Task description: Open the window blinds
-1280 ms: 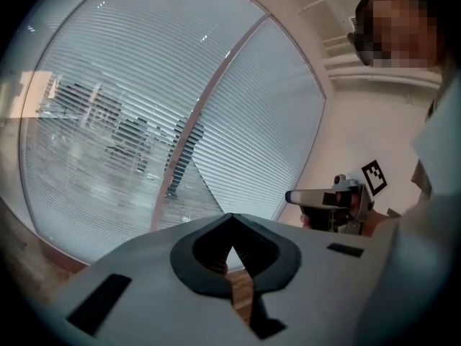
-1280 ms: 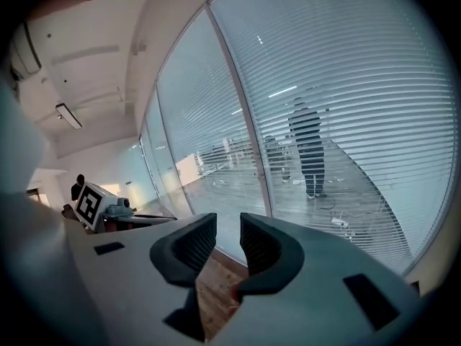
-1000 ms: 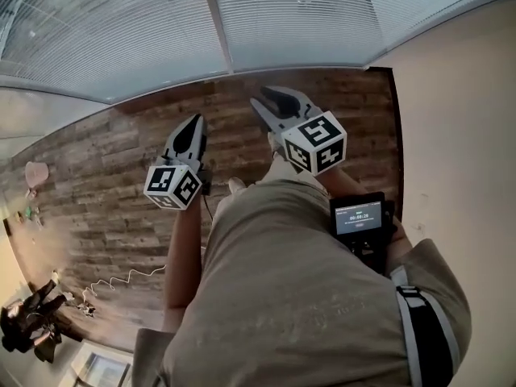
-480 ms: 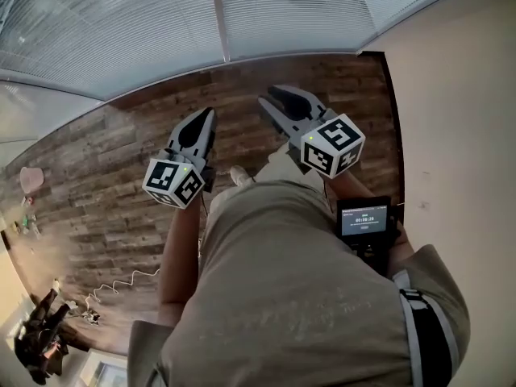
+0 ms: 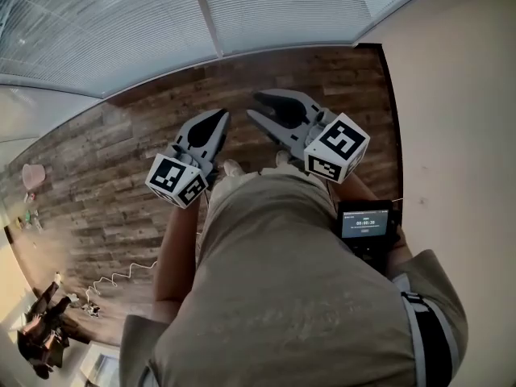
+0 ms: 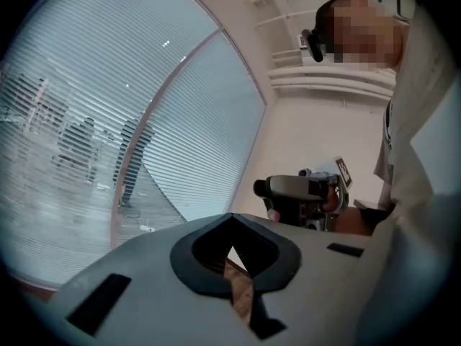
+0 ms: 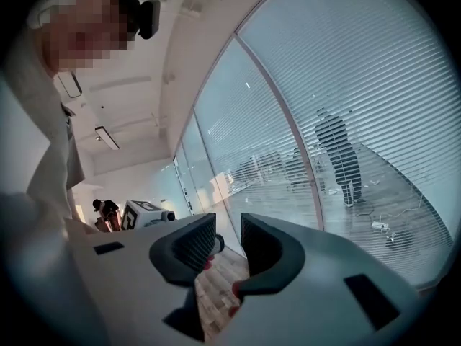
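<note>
The blinds point(image 5: 105, 22) run off the head view's top edge, so their upper part is out of sight. Below the blinds, the person's shirt point(image 5: 282, 297) hides much of the wood floor point(image 5: 105, 176), and the print on the small screen point(image 5: 367, 222) is too small to read.

My left tongs point(image 5: 218, 118) and right tongs point(image 5: 253, 104) are pale grey shells with dark, pointed tips, and the pads point(image 7: 189, 245) inside them are black and ribbed. The left cube point(image 5: 177, 181) and right cube point(image 5: 339, 147) are white with black square markers. I wear a loose beige shirt point(image 5: 282, 289), a black strap point(image 5: 431, 337) with grey edges on my right sleeve, and a small black device point(image 5: 367, 226) with a lit screen.
</note>
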`<state>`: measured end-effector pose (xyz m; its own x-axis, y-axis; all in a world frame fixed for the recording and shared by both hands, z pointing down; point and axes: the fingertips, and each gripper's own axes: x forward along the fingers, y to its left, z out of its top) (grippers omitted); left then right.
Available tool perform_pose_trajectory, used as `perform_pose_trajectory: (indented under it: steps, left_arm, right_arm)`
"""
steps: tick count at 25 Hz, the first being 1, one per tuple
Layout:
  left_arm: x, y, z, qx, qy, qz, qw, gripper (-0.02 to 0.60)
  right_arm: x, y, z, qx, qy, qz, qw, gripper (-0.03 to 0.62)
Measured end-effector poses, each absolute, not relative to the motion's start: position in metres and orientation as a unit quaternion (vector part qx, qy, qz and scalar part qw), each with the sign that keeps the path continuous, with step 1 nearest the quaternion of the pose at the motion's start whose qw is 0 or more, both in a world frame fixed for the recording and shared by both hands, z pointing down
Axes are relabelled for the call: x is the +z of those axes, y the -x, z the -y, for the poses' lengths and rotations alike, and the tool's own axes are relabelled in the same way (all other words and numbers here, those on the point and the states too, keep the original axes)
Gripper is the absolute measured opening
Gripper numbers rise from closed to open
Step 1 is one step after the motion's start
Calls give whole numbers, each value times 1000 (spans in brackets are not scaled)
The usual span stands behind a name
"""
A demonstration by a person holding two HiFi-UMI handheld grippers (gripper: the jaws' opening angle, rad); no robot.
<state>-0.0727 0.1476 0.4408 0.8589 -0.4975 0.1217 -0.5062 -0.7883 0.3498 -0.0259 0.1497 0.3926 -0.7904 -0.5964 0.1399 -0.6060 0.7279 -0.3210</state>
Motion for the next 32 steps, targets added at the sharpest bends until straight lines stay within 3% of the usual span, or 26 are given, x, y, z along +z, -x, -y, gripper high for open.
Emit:
perform_pose_trajectory:
  steps: [8, 14, 24, 32]
  left_arm:
    - [445, 66, -166, 46, -946, 273, 171, 12]
    - [455, -34, -168, 40, -935, 311, 165, 12]
    - [452, -26, -166, 25, -925, 342, 164, 12]
    - [431, 0, -176, 25, -945, 301, 123, 12]
  right_arm:
    - [394, 47, -159, 176, -282, 942, 35, 115]
    - [409, -64, -156, 181, -271, 945, 20, 115]
    - [420, -68, -154, 198, -262, 944, 26, 115]
    - [401, -22, -166, 192, -224, 955, 35, 115]
